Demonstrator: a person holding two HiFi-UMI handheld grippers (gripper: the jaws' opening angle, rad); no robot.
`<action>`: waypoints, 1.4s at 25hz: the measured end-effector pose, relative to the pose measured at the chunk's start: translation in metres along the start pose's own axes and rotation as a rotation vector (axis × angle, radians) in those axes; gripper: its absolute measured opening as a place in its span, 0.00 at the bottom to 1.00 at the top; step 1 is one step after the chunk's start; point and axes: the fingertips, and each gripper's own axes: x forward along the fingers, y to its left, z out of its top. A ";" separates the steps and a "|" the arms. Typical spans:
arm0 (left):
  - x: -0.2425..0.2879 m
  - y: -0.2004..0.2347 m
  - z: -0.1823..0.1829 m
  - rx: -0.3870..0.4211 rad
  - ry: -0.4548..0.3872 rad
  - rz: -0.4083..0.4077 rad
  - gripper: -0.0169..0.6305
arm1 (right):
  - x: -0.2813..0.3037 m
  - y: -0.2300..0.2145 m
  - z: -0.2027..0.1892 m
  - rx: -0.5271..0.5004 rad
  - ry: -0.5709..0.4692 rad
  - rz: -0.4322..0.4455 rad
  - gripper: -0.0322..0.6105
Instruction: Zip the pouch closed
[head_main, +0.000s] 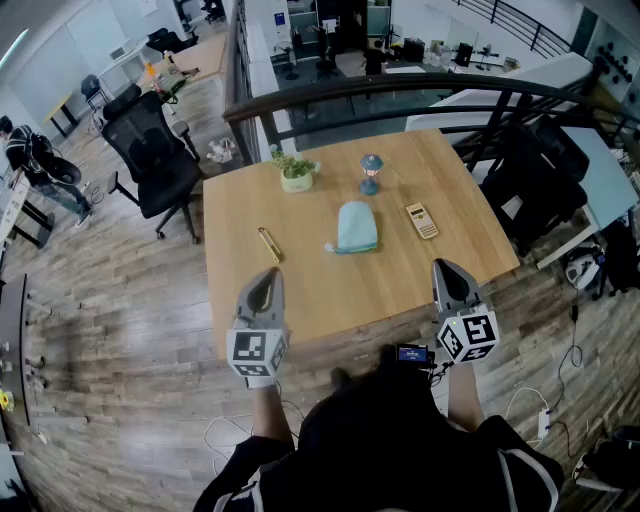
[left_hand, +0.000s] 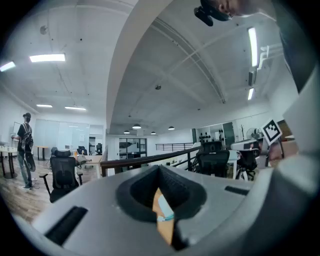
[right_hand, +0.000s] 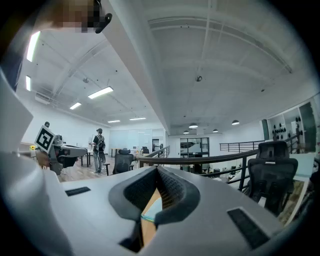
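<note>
A light blue pouch lies flat in the middle of the wooden table, with a small white pull at its lower left corner. My left gripper hovers over the table's near left edge, shut and holding nothing. My right gripper sits at the near right edge, also shut and holding nothing. Both are well short of the pouch. Through the narrow slit of the left gripper a sliver of the pouch shows. The right gripper likewise frames a bit of the pouch.
On the table stand a small potted plant, a blue lamp-like figure, a calculator and a yellow pen-like item. Black office chairs and a dark railing surround the table. A person stands far left.
</note>
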 end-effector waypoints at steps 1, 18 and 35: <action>0.000 -0.001 -0.001 0.005 0.002 -0.002 0.03 | -0.001 0.001 0.000 0.001 -0.001 0.000 0.07; 0.005 -0.017 -0.004 -0.005 -0.006 -0.052 0.03 | -0.008 0.011 0.012 -0.103 -0.003 0.002 0.07; 0.076 -0.053 -0.025 -0.019 0.099 -0.104 0.03 | 0.019 -0.049 -0.038 -0.009 0.104 0.007 0.07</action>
